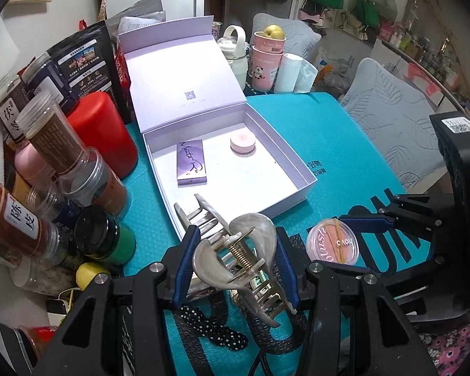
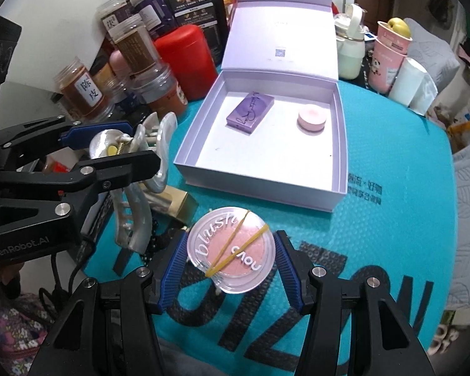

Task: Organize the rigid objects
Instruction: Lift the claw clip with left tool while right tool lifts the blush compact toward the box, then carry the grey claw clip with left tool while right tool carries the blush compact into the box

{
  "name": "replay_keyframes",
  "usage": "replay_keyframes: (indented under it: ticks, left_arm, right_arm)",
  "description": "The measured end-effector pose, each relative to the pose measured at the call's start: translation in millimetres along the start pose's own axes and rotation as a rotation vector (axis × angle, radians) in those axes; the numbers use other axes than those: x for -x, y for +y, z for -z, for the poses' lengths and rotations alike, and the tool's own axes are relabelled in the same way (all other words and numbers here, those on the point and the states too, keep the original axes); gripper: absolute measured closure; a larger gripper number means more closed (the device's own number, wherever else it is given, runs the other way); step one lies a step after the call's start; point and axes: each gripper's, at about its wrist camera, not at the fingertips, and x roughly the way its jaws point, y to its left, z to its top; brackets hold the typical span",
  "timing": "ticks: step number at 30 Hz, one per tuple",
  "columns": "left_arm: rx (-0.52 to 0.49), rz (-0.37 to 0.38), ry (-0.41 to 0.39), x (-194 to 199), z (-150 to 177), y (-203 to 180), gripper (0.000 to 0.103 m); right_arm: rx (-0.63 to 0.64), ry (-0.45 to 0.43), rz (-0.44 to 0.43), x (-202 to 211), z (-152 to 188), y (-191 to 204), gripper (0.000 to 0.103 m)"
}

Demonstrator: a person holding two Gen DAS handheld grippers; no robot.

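Left gripper (image 1: 235, 263) clamps a hair claw (image 1: 235, 250); right gripper (image 2: 230, 260) clamps a blush compact (image 2: 232, 250). Open box (image 2: 340, 156) lies at twelve o'clock, nearer the left.

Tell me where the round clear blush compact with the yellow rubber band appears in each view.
Left wrist view: round clear blush compact at lower right, held in the right hand-held gripper.
Right wrist view: lower centre, between the blue pads.
Shared landmark: open lilac cardboard box, behind the compact in both.
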Motion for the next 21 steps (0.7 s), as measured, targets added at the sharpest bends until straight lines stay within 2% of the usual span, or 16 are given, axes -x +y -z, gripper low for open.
replay_keyframes:
  ticks: [12, 21]
  left_arm:
    - [0.004, 0.02, 0.042, -32, -26, 11, 0.056]
    - [-0.018, 0.035, 0.027, -52, -54, 20, 0.056]
  right_arm:
    - [0.0, 0.01, 0.01, -19, -32, -18, 0.048]
    - [0.002, 0.012, 0.018, -33, -56, -36, 0.048]
